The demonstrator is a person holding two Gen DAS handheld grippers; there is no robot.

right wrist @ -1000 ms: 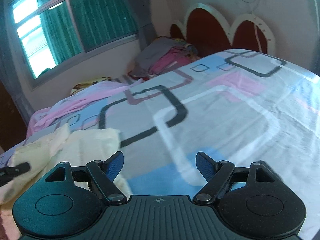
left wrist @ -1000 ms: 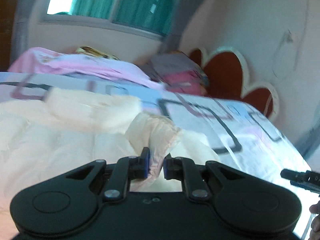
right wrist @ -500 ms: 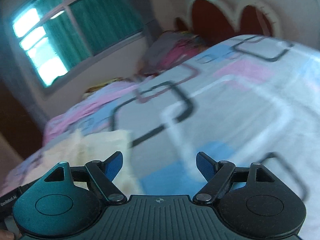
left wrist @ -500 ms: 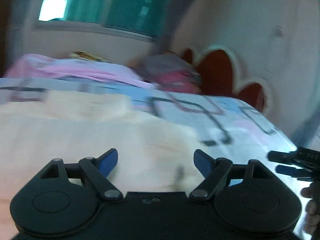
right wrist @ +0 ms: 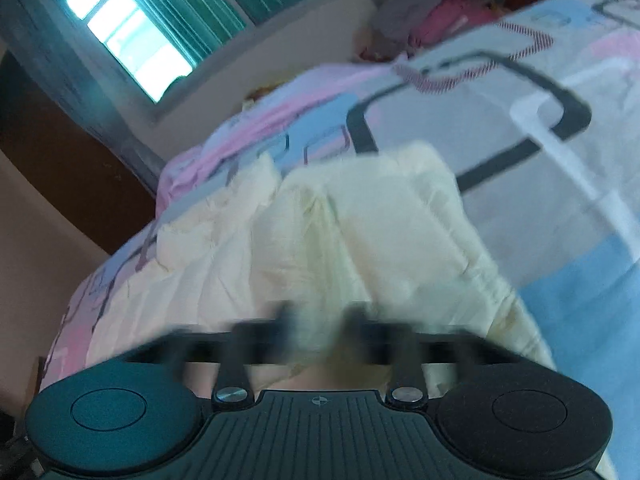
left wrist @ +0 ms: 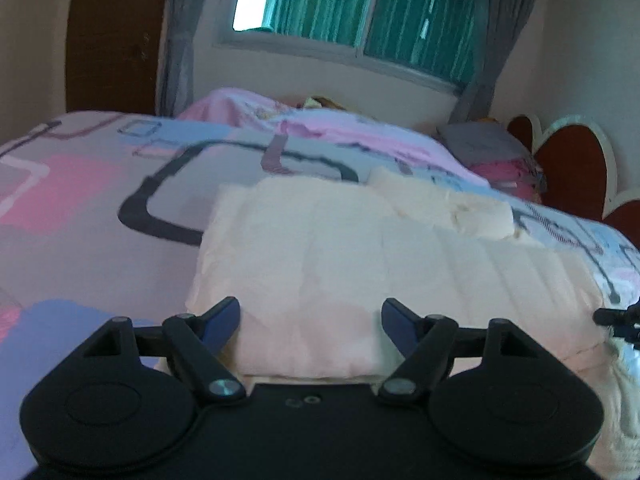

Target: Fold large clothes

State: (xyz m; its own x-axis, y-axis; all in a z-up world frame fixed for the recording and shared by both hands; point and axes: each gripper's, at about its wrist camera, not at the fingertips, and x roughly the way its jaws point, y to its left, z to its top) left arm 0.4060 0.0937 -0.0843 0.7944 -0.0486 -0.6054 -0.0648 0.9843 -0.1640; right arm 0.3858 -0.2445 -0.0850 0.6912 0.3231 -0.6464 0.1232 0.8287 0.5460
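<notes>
- The cream padded garment (left wrist: 360, 264) is lying on the bed (left wrist: 80, 208), which is covered with a sheet of pink, blue and grey squares. It's folded over on itself and sits near the bed's near edge in the left wrist view, with a lumpy cream bit (left wrist: 448, 200) sticking out toward the far side.
- Left tongs (left wrist: 310, 316) are released, blue pads spread wide. The near folded edge of the garment lies between them, but the pads aren't pressing on it as far as I can see.
- Right tongs (right wrist: 320, 328) are a blurry mess in their own view. Their jaws have just been closing, and there's cream fabric between the two fingers. The smear is too heavy to tell if they've actually pinched it.
- In the right wrist view the garment (right wrist: 360, 248) runs up the middle of the picture, with bare sheet off to the right.
- The tip of the right tongs pokes in at the right edge of the left view (left wrist: 618, 318), just beside the garment's corner.
- Background stuff: a window with green curtains (left wrist: 360, 4), a heap of pink bedding (left wrist: 320, 128) at the bed's far edge, and a red scalloped headboard (left wrist: 568, 168).
</notes>
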